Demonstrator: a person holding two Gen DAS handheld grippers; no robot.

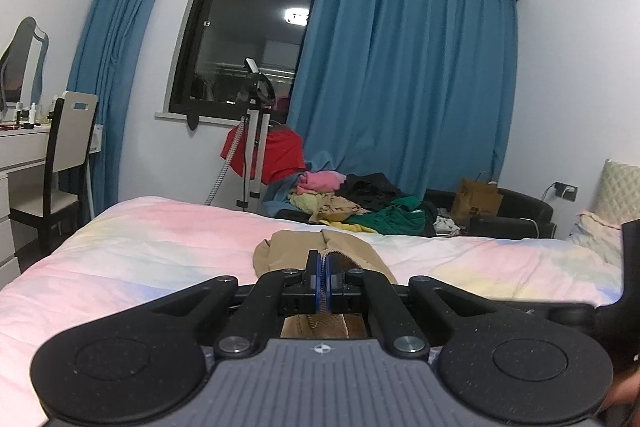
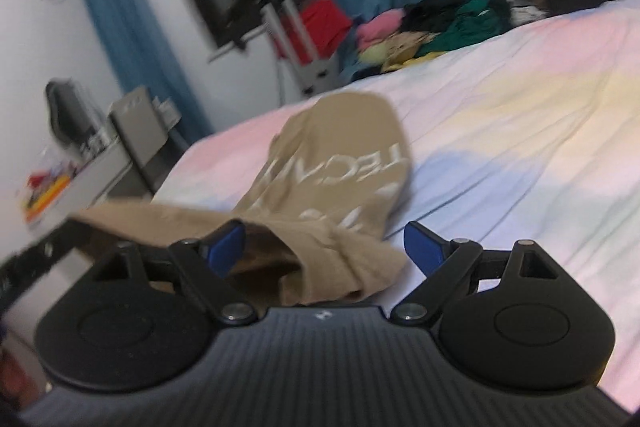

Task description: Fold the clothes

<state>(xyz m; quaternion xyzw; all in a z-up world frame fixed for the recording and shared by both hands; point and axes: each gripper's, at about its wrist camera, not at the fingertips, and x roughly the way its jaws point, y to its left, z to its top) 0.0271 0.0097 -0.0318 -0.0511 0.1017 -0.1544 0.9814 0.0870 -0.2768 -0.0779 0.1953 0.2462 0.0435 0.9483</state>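
A tan garment with white lettering lies bunched on the pastel bed sheet. In the left wrist view my left gripper is shut on the tan garment, its blue pads pinching a ribbed edge; cloth also shows under the jaws. In the right wrist view my right gripper stands open, its blue pads wide apart, with a fold of the garment lying between them. The right wrist view is motion-blurred.
A heap of mixed clothes sits beyond the bed's far edge by a dark sofa. A stand with a red cloth, blue curtains, a dressing table with chair at left, and a pillow at right surround the bed.
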